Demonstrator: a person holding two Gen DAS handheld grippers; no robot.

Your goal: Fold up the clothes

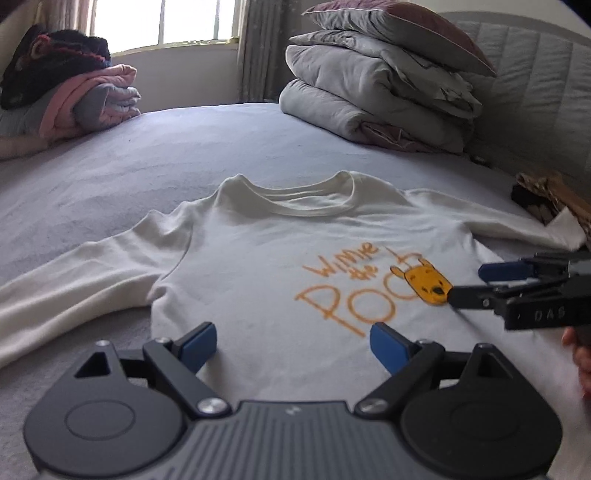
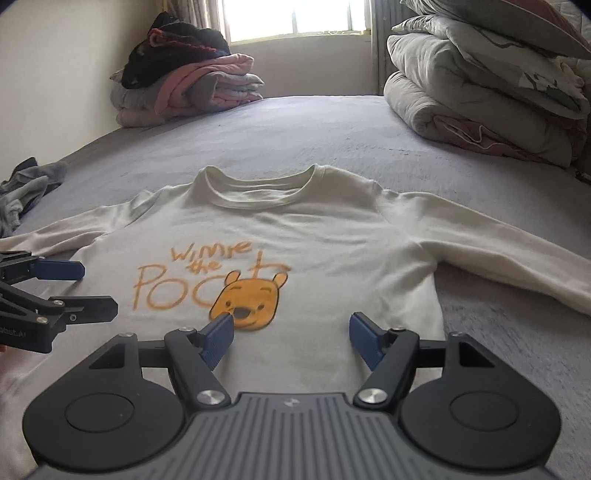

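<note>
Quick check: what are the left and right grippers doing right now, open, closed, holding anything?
Left gripper: jaws open, empty, over the white shirt.
Right gripper: jaws open, empty, over the same shirt.

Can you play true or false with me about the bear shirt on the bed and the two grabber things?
1. The white shirt lies flat on the bed with its picture facing up. True.
2. The left gripper is squeezing the shirt. False: its jaws are open and hold nothing.
3. The right gripper is open too. True.
4. Both sleeves are folded in already. False: both stretch out to the sides.
5. The pile of folded clothes sits on the shirt. False: it is far back, near the window.
</note>
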